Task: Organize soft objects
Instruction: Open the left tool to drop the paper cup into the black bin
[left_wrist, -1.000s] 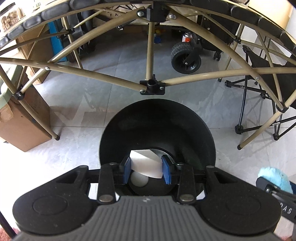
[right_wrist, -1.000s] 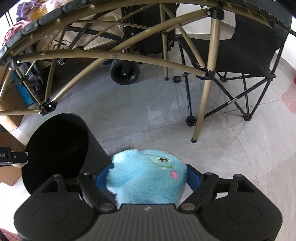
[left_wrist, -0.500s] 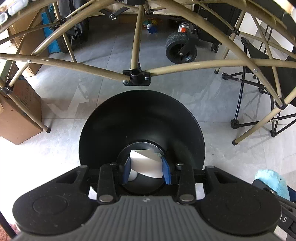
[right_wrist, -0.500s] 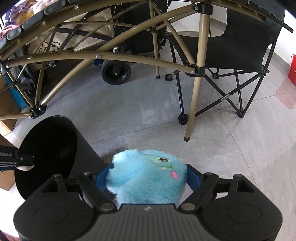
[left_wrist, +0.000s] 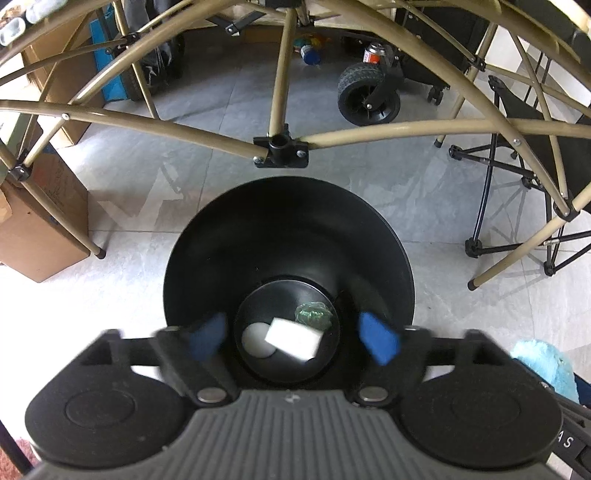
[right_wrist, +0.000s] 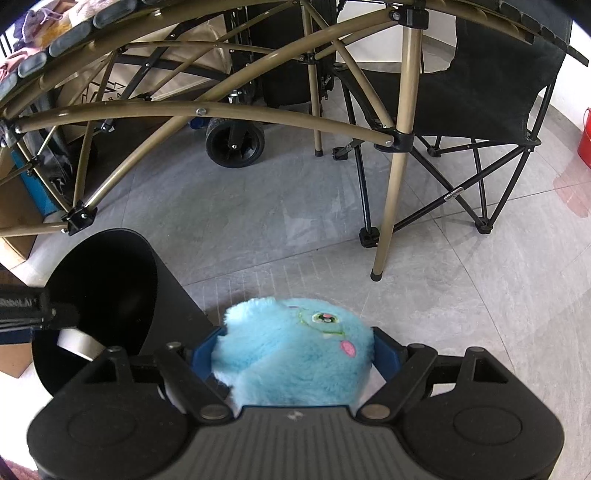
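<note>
A tall black bin (left_wrist: 288, 229) stands on the floor right below my left gripper (left_wrist: 293, 339), whose blue fingers are spread open over its mouth. Inside, on the bottom, lie a white block (left_wrist: 293, 338), a white round pad (left_wrist: 255, 339) and a green crumpled thing (left_wrist: 313, 314). My right gripper (right_wrist: 295, 354) is shut on a fluffy light-blue plush toy (right_wrist: 295, 350) with an embroidered eye and pink cheek. It hangs just right of the bin (right_wrist: 107, 280). The plush (left_wrist: 543, 363) also peeks in at the lower right of the left wrist view.
A tan folding-table frame (left_wrist: 280, 144) arches over the grey tiled floor. A black folding chair (right_wrist: 480, 103) stands to the right, a wheeled cart (left_wrist: 369, 98) behind. Cardboard boxes (left_wrist: 40, 229) sit at the left. One table leg (right_wrist: 391, 206) stands close beyond the plush.
My left gripper opened and let go of the white block, which now lies at the bottom of the bin. The right gripper keeps its hold on the plush, shifted slightly.
</note>
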